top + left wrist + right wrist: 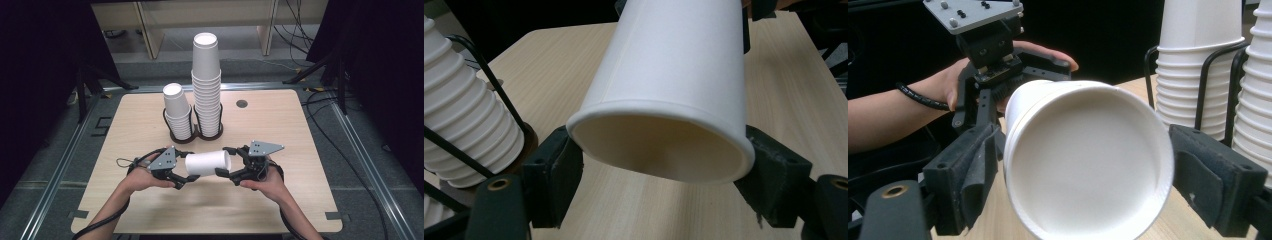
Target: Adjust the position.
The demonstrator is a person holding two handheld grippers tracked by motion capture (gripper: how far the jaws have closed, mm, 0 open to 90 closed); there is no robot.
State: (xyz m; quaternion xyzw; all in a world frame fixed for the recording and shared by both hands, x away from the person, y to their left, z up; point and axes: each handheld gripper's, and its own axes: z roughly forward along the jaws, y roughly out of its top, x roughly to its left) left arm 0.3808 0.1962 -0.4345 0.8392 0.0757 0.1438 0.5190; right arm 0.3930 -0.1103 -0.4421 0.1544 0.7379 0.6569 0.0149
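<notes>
Even overhead light lit the table (150, 210) brightly; surroundings stayed dark. The high view was soft, and both gripper views blurred close up.

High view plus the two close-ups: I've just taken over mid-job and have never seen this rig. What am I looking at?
There is no robot arm here. A person holds a hand-held two-jaw gripper in each hand. The high view looks down from above the person's side of the table, with the forearms coming in at the bottom. Each of the other two pictures comes from a camera riding on one gripper and looking along its black jaws.

At the back of the table, a dark wire holder keeps two stacks of white paper cups: a short stack and a tall stack.

One paper cup lies sideways in the air between the grippers. The left gripper clamps one end. The right gripper has its jaws on either side of the other end, apparently without squeezing.
</notes>
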